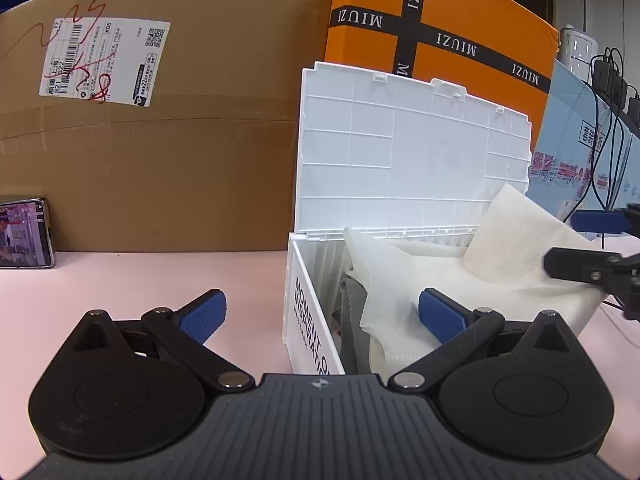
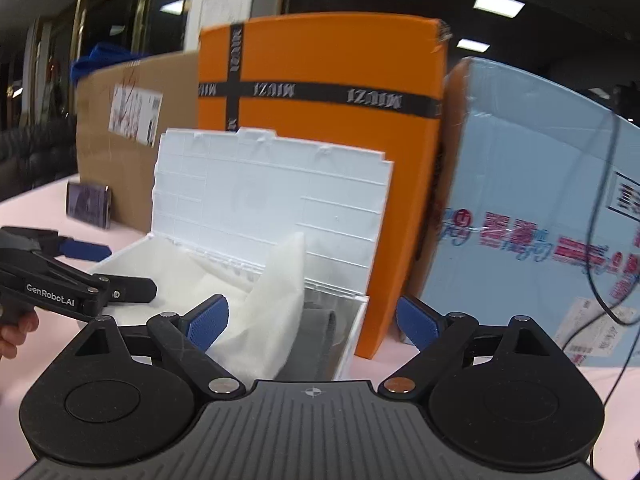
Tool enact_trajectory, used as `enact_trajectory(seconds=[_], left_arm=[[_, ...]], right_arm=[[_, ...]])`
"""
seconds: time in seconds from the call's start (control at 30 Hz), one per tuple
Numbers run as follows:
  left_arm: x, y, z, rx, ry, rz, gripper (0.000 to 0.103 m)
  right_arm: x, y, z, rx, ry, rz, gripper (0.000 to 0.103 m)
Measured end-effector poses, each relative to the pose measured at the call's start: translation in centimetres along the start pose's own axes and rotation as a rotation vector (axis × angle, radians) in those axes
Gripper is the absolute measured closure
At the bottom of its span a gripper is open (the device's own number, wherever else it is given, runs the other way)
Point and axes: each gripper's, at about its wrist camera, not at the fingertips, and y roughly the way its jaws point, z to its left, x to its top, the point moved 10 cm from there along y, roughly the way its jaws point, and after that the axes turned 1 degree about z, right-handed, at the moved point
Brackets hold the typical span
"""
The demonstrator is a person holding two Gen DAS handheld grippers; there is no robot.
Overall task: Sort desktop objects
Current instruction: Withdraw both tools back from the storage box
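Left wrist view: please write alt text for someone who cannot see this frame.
The open left gripper hovers at the near end of a white storage box with its lid raised, white foam sheet spilling out. The right gripper reaches in from the right, over the sheet. Behind stand a cardboard box and an orange box; a phone lies left on the pink table.

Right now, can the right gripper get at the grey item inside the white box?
Probably yes: the right gripper is open just above the white box, lid up; the grey item lies partly exposed beside the foam sheet.

Foam sheet in box
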Motion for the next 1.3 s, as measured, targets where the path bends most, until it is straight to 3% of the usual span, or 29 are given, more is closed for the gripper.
enact_trajectory(seconds=[0.23, 0.57, 0.83, 1.3], left_arm=[[0.1, -1.3, 0.2, 0.035, 0.002, -0.086, 0.0], [-0.9, -4.0, 2.8, 0.079, -0.126, -0.202, 0.0], [-2.6, -6.7, 3.8, 0.087, -0.152, -0.218, 0.0], [-5.2, -9.1, 0.8, 0.006, -0.055, -0.186, 0.0]], right_arm=[[-1.2, -3.2, -0.5, 0.025, 0.122, -0.144, 0.011], [-1.9, -5.5, -0.6, 0.008, 0.164, -0.246, 0.011], [-2.6, -6.2, -0.3, 0.016, 0.165, -0.238, 0.009], [-5.0, -8.2, 1.2, 0.056, 0.131, -0.184, 0.005]])
